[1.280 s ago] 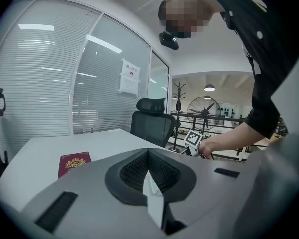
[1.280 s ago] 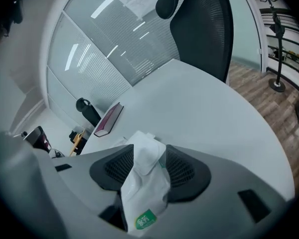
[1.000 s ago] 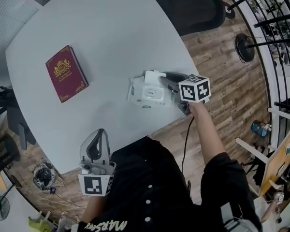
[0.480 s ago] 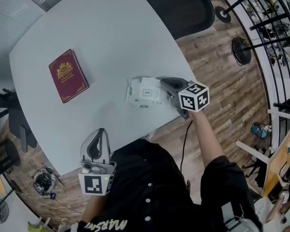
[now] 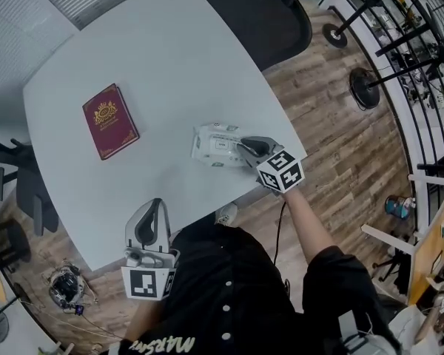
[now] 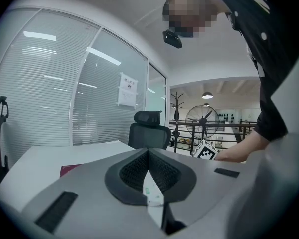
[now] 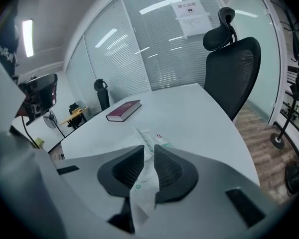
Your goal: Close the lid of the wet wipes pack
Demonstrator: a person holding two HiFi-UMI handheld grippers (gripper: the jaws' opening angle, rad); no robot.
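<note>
- Right gripper (image 7: 149,147): jaws a narrow slit apart, just been opening, over the white soft-plastic wet wipes pack (image 5: 213,145).
- Left gripper (image 6: 148,153): jaws together, empty.

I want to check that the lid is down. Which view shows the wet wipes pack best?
The head view: the wet wipes pack lies almost whole on the table, seen from above. The right gripper view shows only a close strip of it; the left gripper view shows a small white sliver at most.
</note>
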